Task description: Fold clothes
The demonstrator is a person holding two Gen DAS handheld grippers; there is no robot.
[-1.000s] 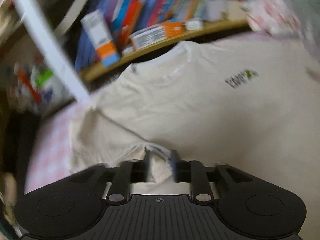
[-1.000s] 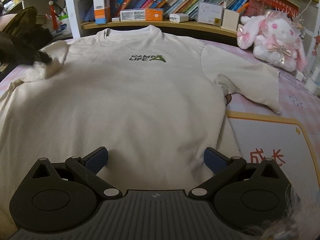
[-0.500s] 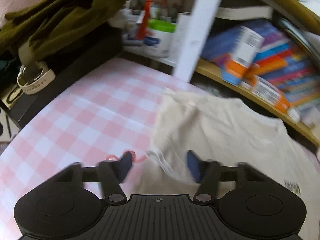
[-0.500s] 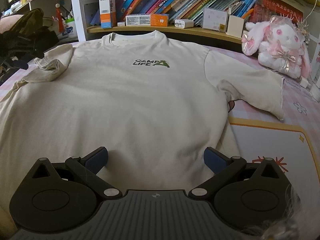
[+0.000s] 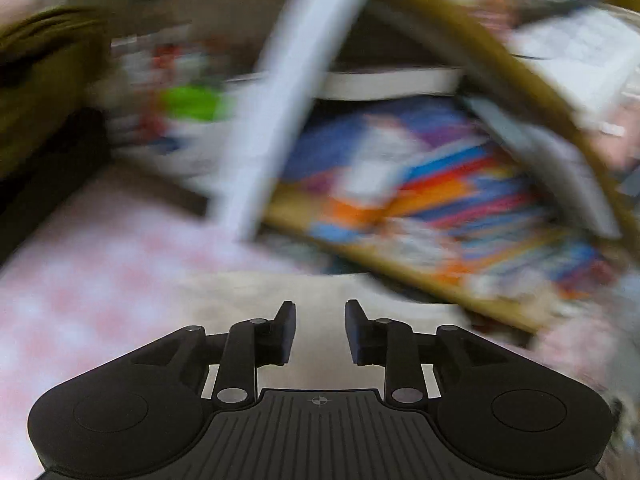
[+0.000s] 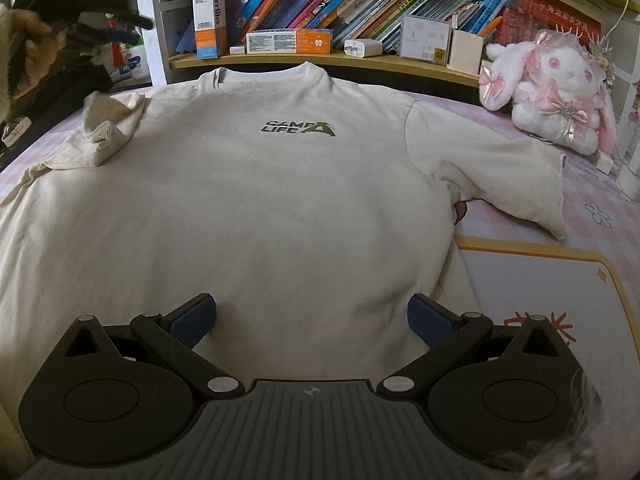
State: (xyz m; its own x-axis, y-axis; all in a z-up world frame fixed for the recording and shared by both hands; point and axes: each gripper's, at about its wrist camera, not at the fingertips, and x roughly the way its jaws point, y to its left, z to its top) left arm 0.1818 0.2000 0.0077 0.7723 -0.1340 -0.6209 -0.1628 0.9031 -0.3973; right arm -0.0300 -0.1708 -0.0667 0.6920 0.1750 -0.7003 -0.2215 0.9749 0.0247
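A cream T-shirt [image 6: 256,208] with a green "CAMP LIFE" print lies face up on the pink checked cloth [image 6: 600,208]. Its left sleeve [image 6: 108,128] is bunched over the shoulder, and the other sleeve [image 6: 500,172] lies spread out flat. My right gripper [image 6: 312,316] stands open wide just above the shirt's lower part. In the blurred left wrist view, my left gripper [image 5: 320,328] hovers over the shirt's edge [image 5: 320,292]; its jaws are closing with a narrow gap and nothing between them. The right wrist view shows that left gripper [image 6: 120,26] raised at the far left, in a hand.
A wooden shelf [image 6: 320,60] with books and boxes runs along the back, with a white upright post [image 6: 148,20] at its left. A pink plush rabbit [image 6: 552,88] sits at the back right. A white mat [image 6: 540,288] lies to the right, and an olive garment [image 5: 44,72] is piled at the left.
My left gripper let go of the left sleeve, leaving it bunched on the shoulder, then lifted and rolled away toward the shelf while its jaws narrowed. The right gripper has not moved.
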